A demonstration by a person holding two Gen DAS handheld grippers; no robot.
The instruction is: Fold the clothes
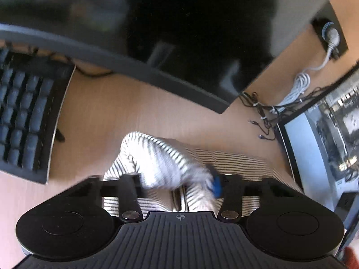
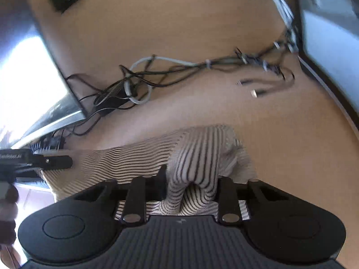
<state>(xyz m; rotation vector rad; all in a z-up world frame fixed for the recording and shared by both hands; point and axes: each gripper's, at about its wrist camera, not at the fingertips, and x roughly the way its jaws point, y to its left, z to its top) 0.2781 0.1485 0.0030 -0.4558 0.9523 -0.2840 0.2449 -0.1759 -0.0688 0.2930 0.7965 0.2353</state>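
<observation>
Striped garment [image 2: 197, 157] bunched in right gripper [image 2: 191, 186], wooden desk [image 2: 179, 33]

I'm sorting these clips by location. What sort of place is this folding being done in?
Most likely an office or lab desk, not a laundry area. The striped garment lies on a wooden desktop beside a keyboard, under a monitor, with tangled cables nearby.
</observation>
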